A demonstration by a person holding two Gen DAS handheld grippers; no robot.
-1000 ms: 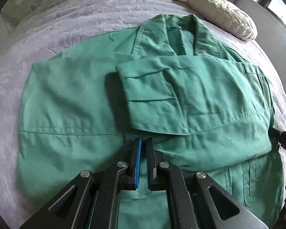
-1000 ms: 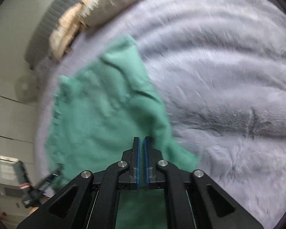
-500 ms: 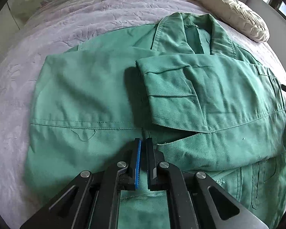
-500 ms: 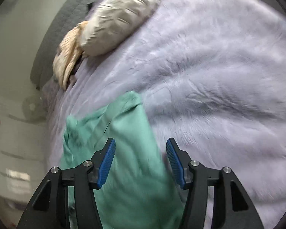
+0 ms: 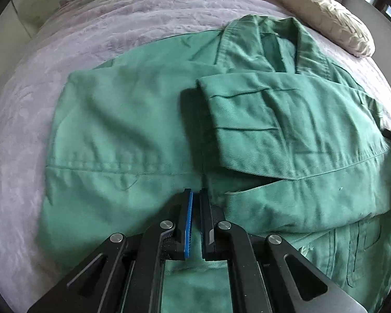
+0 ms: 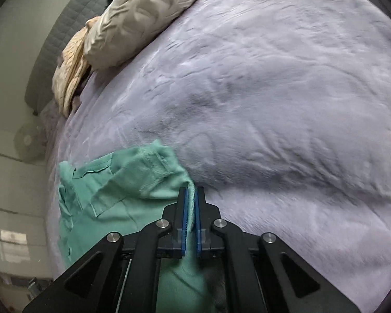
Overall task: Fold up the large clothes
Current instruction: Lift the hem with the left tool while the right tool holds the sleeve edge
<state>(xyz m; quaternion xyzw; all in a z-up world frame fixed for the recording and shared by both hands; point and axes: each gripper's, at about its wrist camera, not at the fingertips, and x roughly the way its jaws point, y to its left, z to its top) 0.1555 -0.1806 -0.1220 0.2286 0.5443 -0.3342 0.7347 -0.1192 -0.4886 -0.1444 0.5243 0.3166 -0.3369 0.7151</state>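
**Green jacket part-folded on bed; both hand-held grippers clenched**

Left wrist view: the jacket [image 5: 148,120] is lying flat on the bed [image 5: 91,26], one sleeve [image 5: 286,125] folded across its chest. The left hand-held gripper [image 5: 196,195] is clenched, seemingly pinning cloth at the front edge.

Right wrist view: the right hand-held gripper [image 6: 191,195], having just been closing, is pinching the jacket's edge, probably for the next fold. No legible writing.

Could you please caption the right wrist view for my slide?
Right gripper shut on the green jacket at its edge, on the lilac bedspread.
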